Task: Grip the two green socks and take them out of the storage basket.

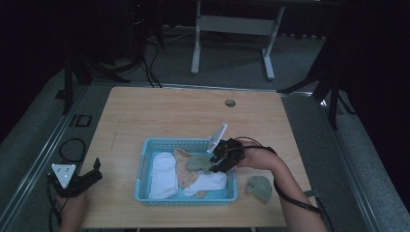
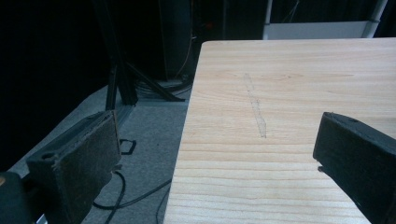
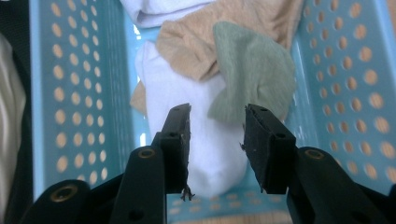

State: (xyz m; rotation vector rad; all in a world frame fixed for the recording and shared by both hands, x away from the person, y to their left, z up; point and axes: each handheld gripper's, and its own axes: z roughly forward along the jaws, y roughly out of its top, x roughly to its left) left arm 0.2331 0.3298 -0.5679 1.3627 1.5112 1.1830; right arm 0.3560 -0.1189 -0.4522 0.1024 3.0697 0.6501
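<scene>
While the right gripper [image 1: 218,160] hung over the right end of the blue basket [image 1: 145,159], its jaws stood partly open with nothing between them — in the right gripper view [image 3: 217,149] the two black pads framed a gap, and a white sock [image 3: 205,144] lay below that gap, not pinched. Just beyond the right pad lay the green sock [image 3: 254,74], draped over a tan sock [image 3: 196,46], a little far and right of the jaw line as that camera saw it. From above, the green sock [image 1: 199,163] sat just left of the gripper, touching the tan one [image 1: 186,169], so the coming grasp looked to depend on a short shift to the left and down. Its long axis seemed to run roughly along the basket's length, though the folds made that hard to judge. A second green sock [image 1: 259,187] rested on the table [image 1: 169,111], right of the basket and near the person's right forearm.

Far to the left, the left gripper [image 1: 80,181] rested at the table's near left corner, well apart from the basket — its jaws wide and empty in the left gripper view [image 2: 215,158], which showed bare wood but no socks. Another white sock [image 1: 163,175] at the basket's left end showed whole from the high view.
</scene>
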